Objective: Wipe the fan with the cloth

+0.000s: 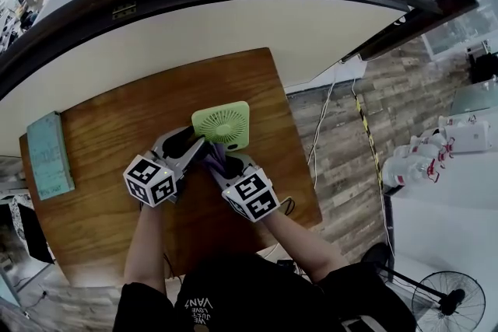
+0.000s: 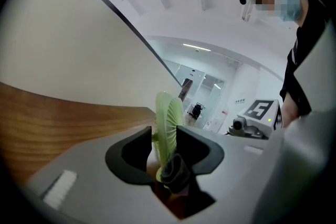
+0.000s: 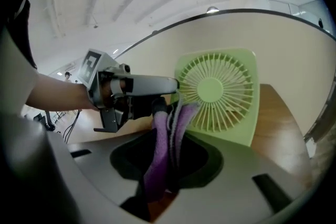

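A light green square fan point(image 1: 221, 124) stands upright on the wooden table point(image 1: 101, 136). My left gripper point(image 1: 194, 145) reaches it from the left. In the left gripper view the fan point(image 2: 168, 118) shows edge-on between the left gripper's point(image 2: 165, 149) jaws, with a dark gap beside it, so the jaws are open. My right gripper point(image 1: 218, 162) is shut on a purple cloth point(image 1: 215, 159). In the right gripper view the cloth point(image 3: 160, 160) rises from the gripper point(image 3: 168, 149) to the lower left of the fan's grille point(image 3: 218, 94). There the left gripper point(image 3: 163, 94) sits at the fan's left edge.
A teal box point(image 1: 49, 154) lies at the table's left edge. A curved white counter with a dark rim point(image 1: 233, 19) runs behind the table. To the right are wood-look floor with cables point(image 1: 342, 113), white devices point(image 1: 436, 148) and a black floor fan point(image 1: 447, 299).
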Tool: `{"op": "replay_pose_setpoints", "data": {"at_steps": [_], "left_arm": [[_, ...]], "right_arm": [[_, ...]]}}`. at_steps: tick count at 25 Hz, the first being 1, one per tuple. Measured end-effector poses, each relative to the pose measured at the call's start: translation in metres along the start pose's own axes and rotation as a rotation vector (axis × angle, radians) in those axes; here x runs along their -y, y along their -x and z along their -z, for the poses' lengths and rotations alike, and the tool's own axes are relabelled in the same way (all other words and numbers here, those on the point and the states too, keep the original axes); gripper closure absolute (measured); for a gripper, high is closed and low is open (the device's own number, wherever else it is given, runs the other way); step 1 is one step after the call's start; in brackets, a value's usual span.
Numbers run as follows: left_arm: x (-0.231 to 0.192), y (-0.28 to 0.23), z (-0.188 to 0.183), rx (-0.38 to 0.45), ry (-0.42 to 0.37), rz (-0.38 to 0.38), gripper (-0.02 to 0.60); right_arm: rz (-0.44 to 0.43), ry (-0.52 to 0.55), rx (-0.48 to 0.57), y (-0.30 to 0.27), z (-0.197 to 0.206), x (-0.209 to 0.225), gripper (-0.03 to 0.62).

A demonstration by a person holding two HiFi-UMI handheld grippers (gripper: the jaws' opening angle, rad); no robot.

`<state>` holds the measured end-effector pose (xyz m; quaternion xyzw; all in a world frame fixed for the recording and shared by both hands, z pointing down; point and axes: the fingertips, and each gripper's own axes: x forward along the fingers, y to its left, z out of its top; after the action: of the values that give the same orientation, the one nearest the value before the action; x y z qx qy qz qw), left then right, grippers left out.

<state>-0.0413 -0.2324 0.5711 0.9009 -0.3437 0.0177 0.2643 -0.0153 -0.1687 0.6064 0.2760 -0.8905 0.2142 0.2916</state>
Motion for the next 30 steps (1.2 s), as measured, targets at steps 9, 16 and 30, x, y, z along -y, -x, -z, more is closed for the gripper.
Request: {"op": "replay_pose_setpoints", "data": {"at_steps": [9, 16, 30], "left_arm": [[-0.002, -0.007, -0.003, -0.053, -0.073, -0.012, 0.471], [-0.004, -0.008, -0.003, -0.051, -0.07, -0.004, 0.476], [-0.004, -0.009, -0.002, -0.05, -0.077, -0.031, 0.468]], "right_arm": [[0.043, -0.052, 0.013, 0.011, 0.001, 0.02, 0.484], [0.15, -0.148, 0.018, 0.043, 0.02, 0.067, 0.484], [0.302, -0.26, 0.03, 0.081, 0.038, 0.105, 0.484]]}}
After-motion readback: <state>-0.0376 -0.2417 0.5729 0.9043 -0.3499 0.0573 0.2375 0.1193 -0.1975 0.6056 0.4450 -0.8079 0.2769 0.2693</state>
